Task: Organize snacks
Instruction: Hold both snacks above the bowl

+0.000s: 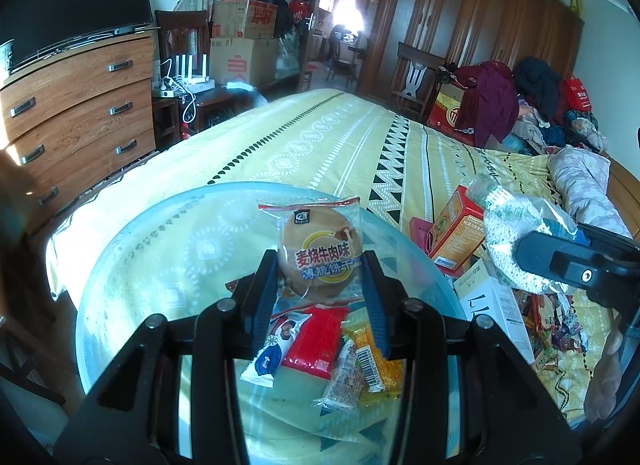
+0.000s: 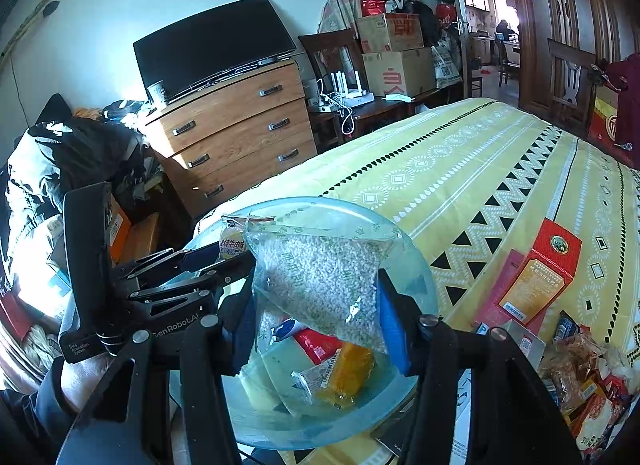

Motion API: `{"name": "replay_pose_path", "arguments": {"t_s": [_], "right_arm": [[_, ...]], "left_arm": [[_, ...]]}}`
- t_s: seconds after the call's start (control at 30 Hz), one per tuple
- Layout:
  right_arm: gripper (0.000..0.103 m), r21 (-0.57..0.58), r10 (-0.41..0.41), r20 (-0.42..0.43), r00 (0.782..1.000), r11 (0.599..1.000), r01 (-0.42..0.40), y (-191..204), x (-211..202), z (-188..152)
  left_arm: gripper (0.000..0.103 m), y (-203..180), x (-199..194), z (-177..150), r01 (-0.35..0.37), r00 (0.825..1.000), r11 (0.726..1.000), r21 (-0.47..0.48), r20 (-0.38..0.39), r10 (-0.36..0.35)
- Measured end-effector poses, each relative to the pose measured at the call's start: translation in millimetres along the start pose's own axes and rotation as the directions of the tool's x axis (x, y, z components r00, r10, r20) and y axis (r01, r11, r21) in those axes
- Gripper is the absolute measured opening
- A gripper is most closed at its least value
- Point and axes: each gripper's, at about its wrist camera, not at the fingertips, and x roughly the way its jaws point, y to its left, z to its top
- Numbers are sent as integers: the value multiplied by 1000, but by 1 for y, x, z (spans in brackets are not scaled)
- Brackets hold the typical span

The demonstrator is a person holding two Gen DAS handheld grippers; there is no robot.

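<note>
Gripping a round cracker packet point(image 1: 320, 251) between its blue pads, the left gripper point(image 1: 320, 285) is holding it upright over a clear glass bowl point(image 1: 132, 249) that is sitting on the near corner of a bed covered by a yellow patterned sheet point(image 1: 320, 137). The right gripper point(image 2: 318, 317) is clamping a clear bag of small white puffs point(image 2: 320, 277), and the bag is hanging tilted above the same bowl, with its upper end leaning away from the camera. Inside the bowl several wrapped snacks are lying in a loose heap: a red packet point(image 1: 314, 339), an orange-yellow packet point(image 2: 348, 371), a white and blue wrapper point(image 1: 272, 349) and a clear wrapper with a barcode point(image 1: 344, 377). To the right of the bowl, an orange box point(image 2: 536, 277) is lying on the sheet, a white box point(image 1: 496, 309) is sitting just beside the bowl's rim, and a pile of mixed snack packets point(image 2: 588, 377) is spreading toward the bed's edge. A wooden dresser point(image 2: 236, 129) is standing beyond the bed.
</note>
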Motion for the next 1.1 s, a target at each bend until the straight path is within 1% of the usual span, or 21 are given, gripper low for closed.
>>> {"name": "replay_pose_path", "arguments": {"t_s": [0.87,1.1], "right_arm": [[57,-10,4,-28,1000,1000,-4,3,12,-4],[57,-10,3,-30,1000,1000,-4,5,13,-4]], "left_arm": [[42,-1,-5,-11,7,1000,1000,-12,-13,-7],[42,1,-4,-9,6,1000,1000,-12,-15,-6]]}}
